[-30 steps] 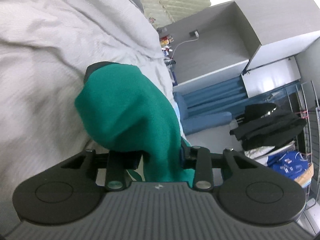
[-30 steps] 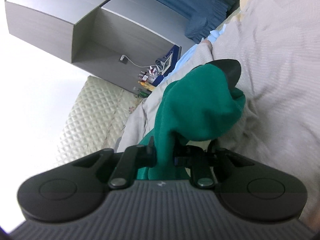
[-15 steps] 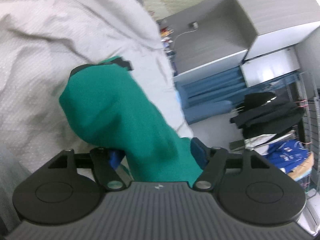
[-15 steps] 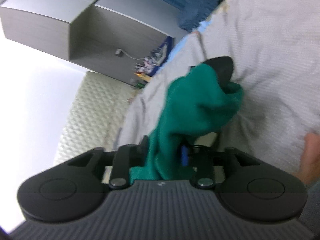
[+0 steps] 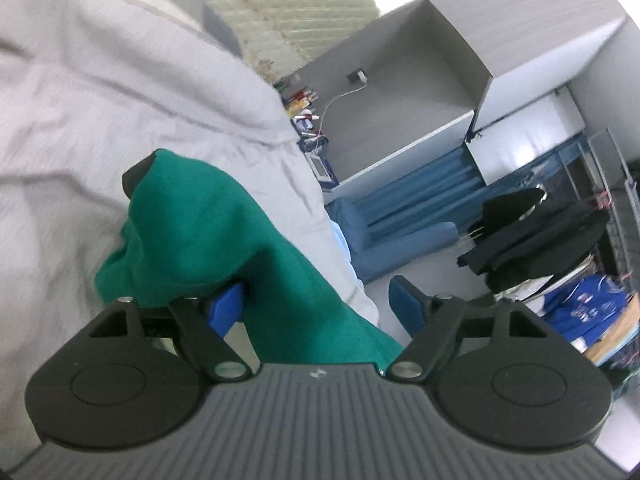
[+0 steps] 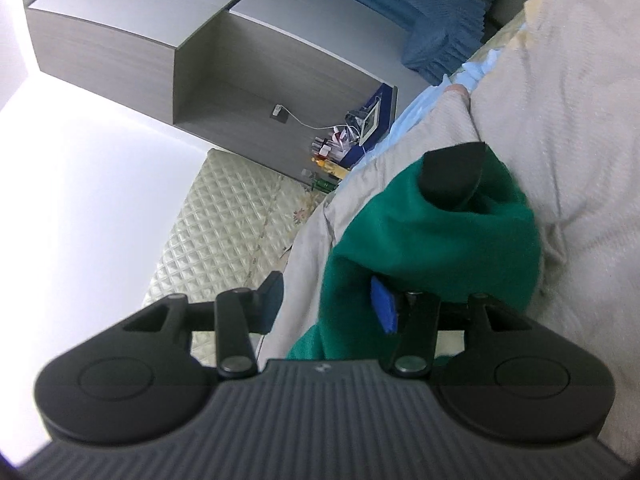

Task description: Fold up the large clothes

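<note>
Both tongs have just been opening. L tongs (image 5: pixel 320 300): a second back the jaws pinched the green garment (image 5: pixel 208 236); now they stand wide. The cloth sits between them, draped over the left finger, whose dark tip pokes out at the top. The right blue pad (image 5: pixel 406 306) is bare and clear of cloth. So no pinch; the garment only hangs on.

R tongs (image 6: pixel 328 304): same story. Jaws partly spread, wider than before, with the left finger apart from the cloth and the bed cover visible in the gap. The garment is bunched round the right finger, and one blue pad (image 6: pixel 384 310) peeks out from under it.

Reading (judgement): this is a release, prob. the end of one fold stroke. The cloth is let go but not yet free of either tool; both carry it hooked on one finger. Pulling straight back may drag the fold open.

Garment location: up off the grey bed cover (image 5: pixel 100 120), strung between the two tongs and bunched, not flat.

Room: the bed cover spreads wide and unobstructed beside the cloth in both views. In the L view the bed edge falls away to the right, towards the floor, the blue curtain (image 5: pixel 408 208) and the dark clothes (image 5: pixel 532 236) on a rack (well apart). The quilted headboard (image 6: pixel 224 220) and grey cabinets (image 6: pixel 200 48) are far off. Keep the cloth inboard of that edge.
</note>
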`<state>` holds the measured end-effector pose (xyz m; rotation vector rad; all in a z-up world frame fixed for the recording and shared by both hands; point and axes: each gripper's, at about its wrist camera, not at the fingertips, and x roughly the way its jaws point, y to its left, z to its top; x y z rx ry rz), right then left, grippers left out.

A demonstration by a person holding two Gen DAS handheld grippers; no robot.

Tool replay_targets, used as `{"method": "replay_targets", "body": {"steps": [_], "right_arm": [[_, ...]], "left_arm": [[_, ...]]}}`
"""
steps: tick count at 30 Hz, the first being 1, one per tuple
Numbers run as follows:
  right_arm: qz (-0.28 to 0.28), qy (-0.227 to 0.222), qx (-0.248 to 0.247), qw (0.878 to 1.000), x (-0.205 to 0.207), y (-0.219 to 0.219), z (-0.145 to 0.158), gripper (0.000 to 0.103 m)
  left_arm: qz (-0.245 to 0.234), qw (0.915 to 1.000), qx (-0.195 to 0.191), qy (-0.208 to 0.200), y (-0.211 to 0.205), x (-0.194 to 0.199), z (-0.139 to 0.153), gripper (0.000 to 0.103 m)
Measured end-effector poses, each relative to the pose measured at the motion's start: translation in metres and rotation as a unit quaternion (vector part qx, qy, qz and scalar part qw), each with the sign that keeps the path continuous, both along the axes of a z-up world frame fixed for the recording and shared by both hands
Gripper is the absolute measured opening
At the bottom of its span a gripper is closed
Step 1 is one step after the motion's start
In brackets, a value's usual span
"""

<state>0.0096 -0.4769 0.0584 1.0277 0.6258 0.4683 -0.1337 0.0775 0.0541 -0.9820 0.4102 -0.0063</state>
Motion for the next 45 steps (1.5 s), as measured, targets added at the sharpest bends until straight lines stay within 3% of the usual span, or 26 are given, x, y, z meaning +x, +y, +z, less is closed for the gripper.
{"method": "replay_targets", "body": {"steps": [6,11,14,19,27,35,45], "right_arm": [[-0.009,0.003,-0.030,1.000,0.037,0.014,-0.002,0.052],[-0.012,-0.007,-0.081,0.997,0.068,0.031,-0.007,0.050],[-0.005,-0.019,-0.115,0.993,0.088,0.042,-0.014,0.049],[0.011,-0.031,-0.165,0.986,0.115,0.057,-0.029,0.048],[0.060,-0.022,-0.270,0.961,0.157,0.084,-0.059,0.048],[0.066,-0.030,-0.313,0.947,0.173,0.103,-0.079,0.048],[0.040,-0.051,-0.316,0.947,0.138,0.103,-0.052,0.050]], "left_arm": [[0.009,0.9989,0.042,0.022,0.006,0.055,-0.001,0.082],[0.018,0.9943,0.104,0.014,0.007,0.097,0.000,0.082],[0.018,0.9876,0.155,0.013,0.008,0.125,-0.008,0.082],[0.007,0.9792,0.202,0.013,0.014,0.170,-0.033,0.082],[-0.030,0.9583,0.280,0.050,0.013,0.232,-0.090,0.082],[-0.045,0.9632,0.256,0.067,0.030,0.259,-0.116,0.083],[-0.051,0.9573,0.282,0.038,0.014,0.231,-0.088,0.083]]}}
